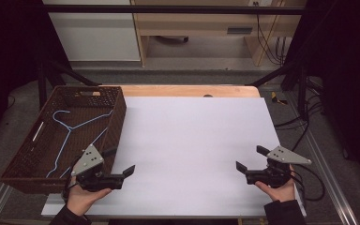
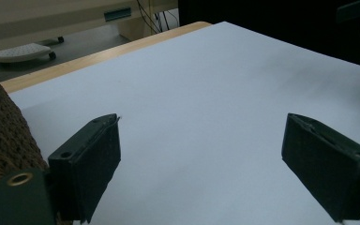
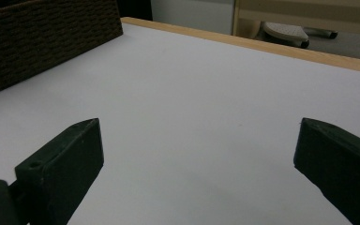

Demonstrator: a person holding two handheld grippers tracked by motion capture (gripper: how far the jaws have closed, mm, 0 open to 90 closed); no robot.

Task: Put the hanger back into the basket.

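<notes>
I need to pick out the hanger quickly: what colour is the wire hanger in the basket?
Light blue; the wire hanger lies in the brown woven basket, clearest in the high view.

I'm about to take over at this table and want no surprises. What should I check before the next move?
1. Left tongs open, nothing between them: ok.
2. Right tongs open, nothing between them: ok.
3. Blue hanger lies inside the wicker basket: ok.
4. White board bare between the two tongs: ok.
5. Left tongs apart from the basket wall: cannot tell, they sit very close to it.
6. Hanger free of the basket weave: cannot tell.
</notes>
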